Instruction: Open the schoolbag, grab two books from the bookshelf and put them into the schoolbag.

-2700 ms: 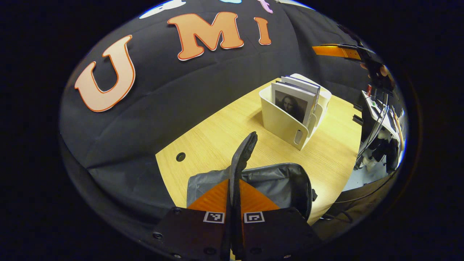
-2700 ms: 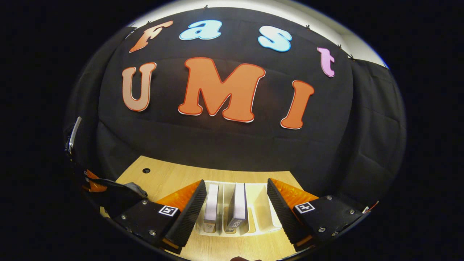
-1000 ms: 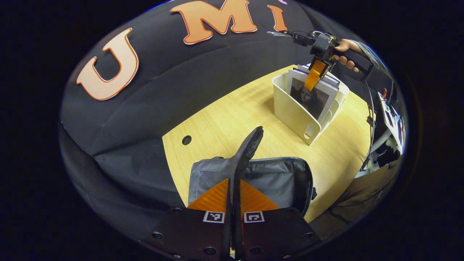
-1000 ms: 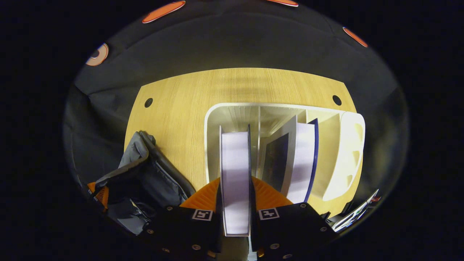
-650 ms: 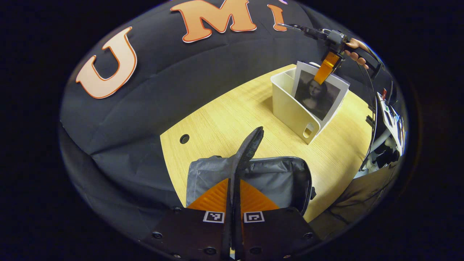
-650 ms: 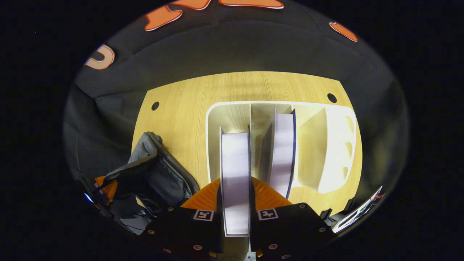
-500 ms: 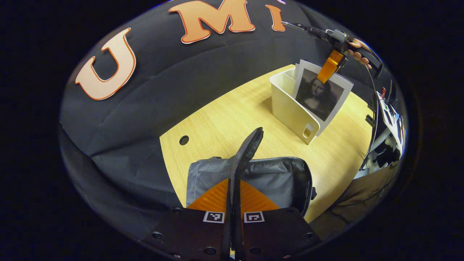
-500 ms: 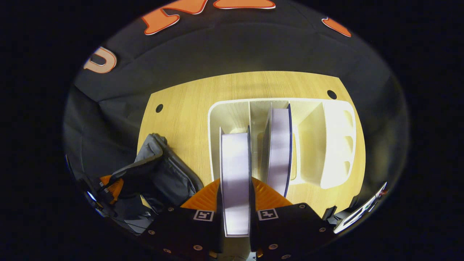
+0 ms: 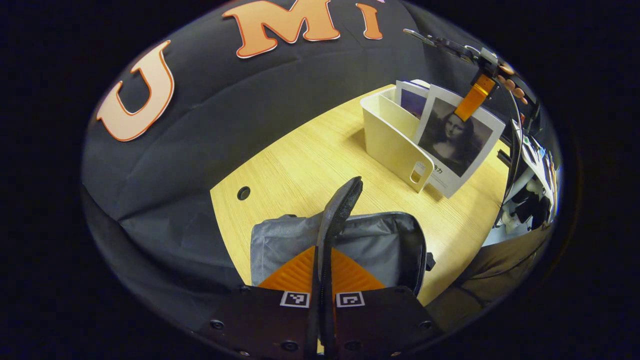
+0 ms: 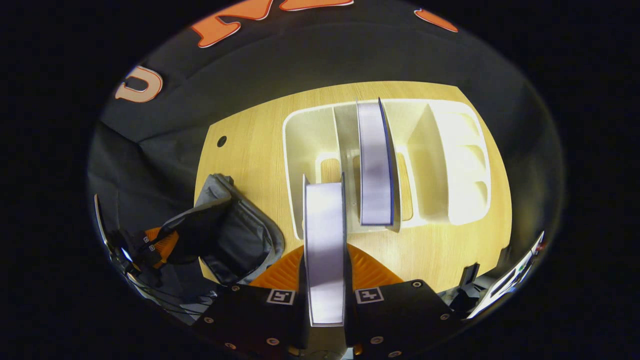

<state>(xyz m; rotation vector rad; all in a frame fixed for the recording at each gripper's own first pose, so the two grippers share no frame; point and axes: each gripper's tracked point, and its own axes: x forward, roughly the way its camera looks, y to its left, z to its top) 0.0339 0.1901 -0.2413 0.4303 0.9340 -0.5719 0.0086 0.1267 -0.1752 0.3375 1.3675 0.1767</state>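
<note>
The grey schoolbag (image 9: 380,245) lies open on the wooden table (image 9: 300,165). My left gripper (image 9: 323,250) is shut on its dark flap (image 9: 342,200), holding it upright. Farther right, the white bookshelf (image 9: 392,145) holds a blue-edged book (image 9: 412,100). My right gripper (image 9: 472,97) is shut on the top edge of a portrait-cover book (image 9: 457,140), which hangs beside the shelf's front end, just above the table. In the right gripper view, that book's page edge (image 10: 324,210) sits between the fingers of the right gripper (image 10: 324,247), over the shelf (image 10: 450,165), the second book (image 10: 375,165) and the bag (image 10: 235,240).
Round cable holes (image 9: 243,193) (image 10: 221,141) mark the table's far side. Equipment and cables (image 9: 530,190) crowd the table's right edge. A hand (image 9: 510,82) holds the right gripper. The left gripper (image 10: 160,245) shows at the bag.
The right gripper came down over the shelf, shut on the portrait-cover book and lifted it out and clear of the shelf's front end. The left gripper kept holding the bag's flap.
</note>
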